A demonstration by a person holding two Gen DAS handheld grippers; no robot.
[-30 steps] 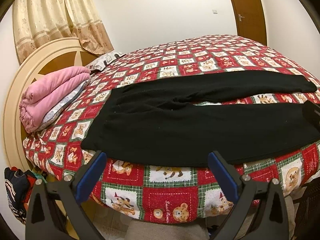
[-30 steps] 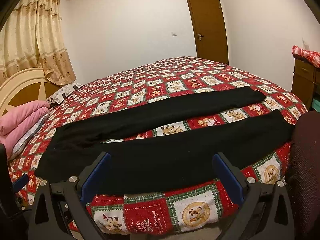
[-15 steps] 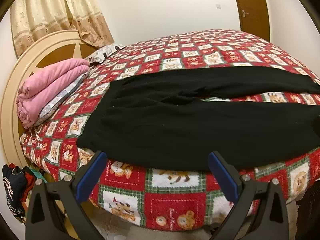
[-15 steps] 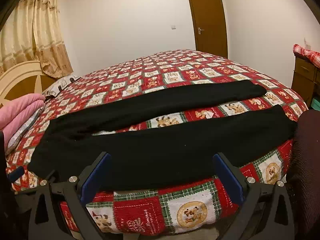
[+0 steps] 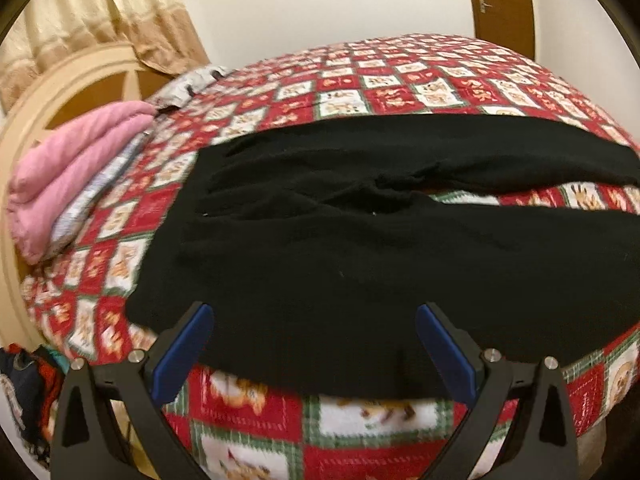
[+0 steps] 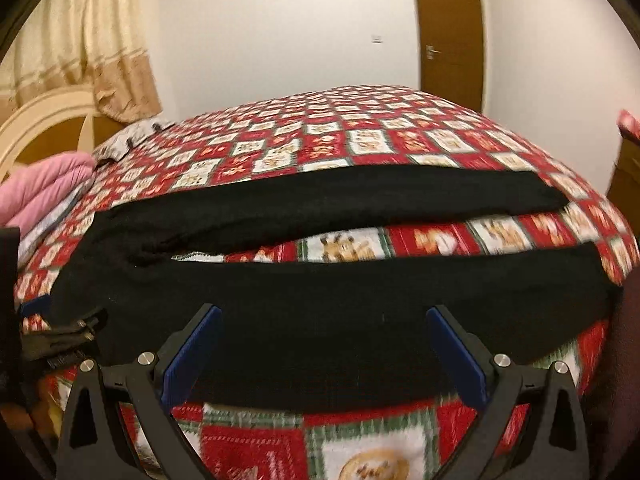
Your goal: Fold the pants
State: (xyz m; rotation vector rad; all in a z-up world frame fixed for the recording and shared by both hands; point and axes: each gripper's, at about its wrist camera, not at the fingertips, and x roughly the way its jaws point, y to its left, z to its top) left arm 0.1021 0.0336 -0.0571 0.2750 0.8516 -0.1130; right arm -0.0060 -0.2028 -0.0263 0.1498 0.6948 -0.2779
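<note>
Black pants (image 5: 360,248) lie flat across a bed, waist at the left and both legs running right with a strip of quilt between them. In the right wrist view the pants (image 6: 320,312) fill the near edge of the bed. My left gripper (image 5: 314,316) is open, its blue pads (image 5: 184,350) just over the near hem by the waist. The right gripper (image 6: 322,316) is open too, hovering at the near edge of the closer leg. Neither one holds cloth. The left gripper's body shows at the left edge of the right wrist view.
The bed (image 5: 400,80) carries a red, white and green patchwork quilt. Folded pink blankets (image 5: 68,176) lie at the left beside a round cream headboard (image 5: 52,92). A brown door (image 6: 448,36) stands at the back. Clothes (image 5: 24,392) lie low at the left.
Both grippers have come closer to the bed edge, so the pants look larger and now reach between the open fingers. The pants have not moved.
</note>
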